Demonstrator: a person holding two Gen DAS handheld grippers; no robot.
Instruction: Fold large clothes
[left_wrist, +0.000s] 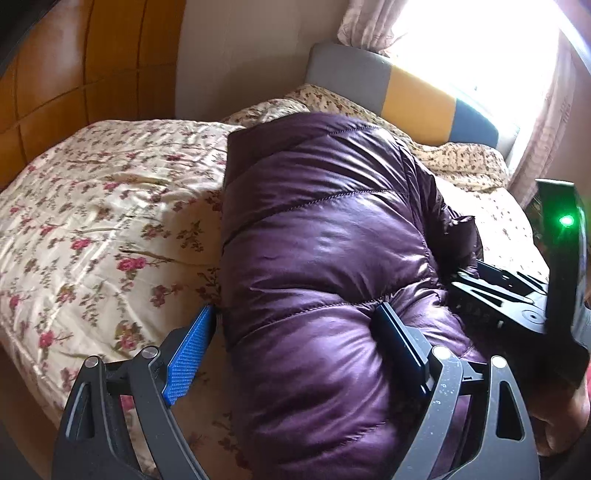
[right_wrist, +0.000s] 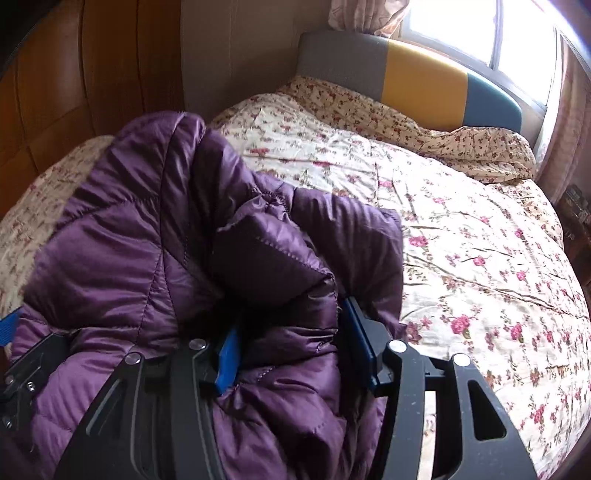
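1. Left wrist view: the purple quilted down jacket (left_wrist: 325, 229) lies folded lengthwise into a long puffy bundle on the floral bedspread (left_wrist: 92, 206). Its near end runs out of the bottom of the picture, and its far end hides part of the bedding behind it.
2. The left gripper (left_wrist: 295, 332) stands wide open astride the bundle's near end. The blue ridged pad (left_wrist: 188, 354) sits just left of the jacket over the bedspread, and the other finger presses into the shiny fabric on top. Whether that amounts to a hold is hard to say.
3. At the right edge, the right gripper (left_wrist: 509, 291) shows only in part, with a green light on its body. The window glare washes out the curtain beside the grey, yellow and blue headboard (left_wrist: 406, 88).
4. Right wrist view: the right gripper (right_wrist: 291, 332) is about half open, with a thick bunched fold of the jacket (right_wrist: 147, 236) filling the gap between its blue pads (right_wrist: 229, 354). The pads meet the fabric on both sides.
5. The stitching forms diagonal puffed panels with a satin sheen. The jacket's lower part is buried under the gripper frame, and the bedspread (right_wrist: 480, 258) is wrinkled and glossy.
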